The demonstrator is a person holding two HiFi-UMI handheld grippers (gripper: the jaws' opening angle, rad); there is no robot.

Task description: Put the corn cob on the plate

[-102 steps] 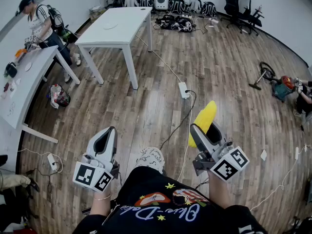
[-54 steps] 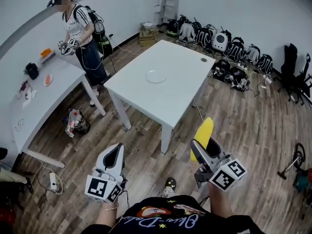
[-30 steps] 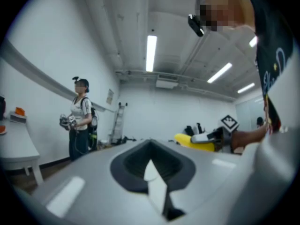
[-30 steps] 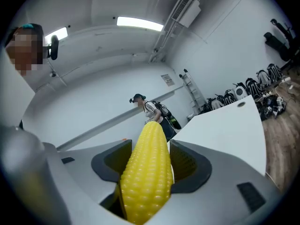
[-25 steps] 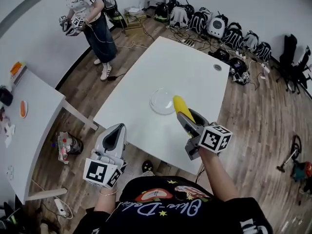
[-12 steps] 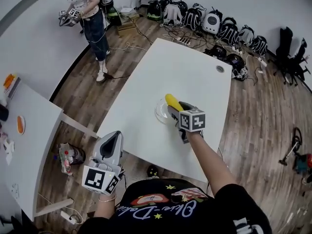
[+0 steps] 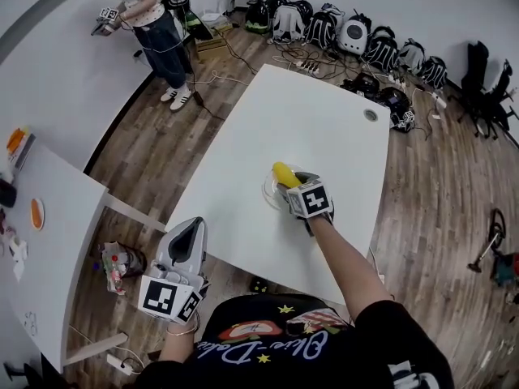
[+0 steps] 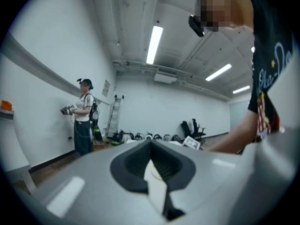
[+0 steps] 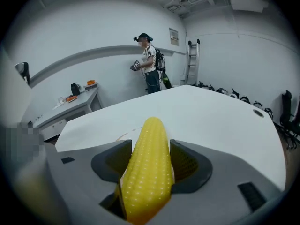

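The yellow corn cob (image 7: 283, 174) sticks out of my right gripper (image 7: 292, 186), which is shut on it. Cob and gripper hover over the clear glass plate (image 7: 268, 194) near the middle of the white table (image 7: 324, 128); whether the cob touches the plate I cannot tell. In the right gripper view the corn cob (image 9: 147, 168) fills the space between the jaws, with a faint plate rim (image 9: 124, 135) just behind it. My left gripper (image 7: 188, 224) hangs shut and empty off the table's near left edge, pointing up in its own view (image 8: 151, 146).
The table has a round cable hole (image 7: 371, 115) at its far right. A second white table (image 7: 40, 217) with small items stands at the left. A person (image 7: 150, 6) with grippers stands at the far left wall. Backpacks (image 7: 349, 35) line the far wall.
I walked up to the table with the cob held up. In the last second my right gripper reached out over the table and brought the cob above the plate. The left gripper stayed low.
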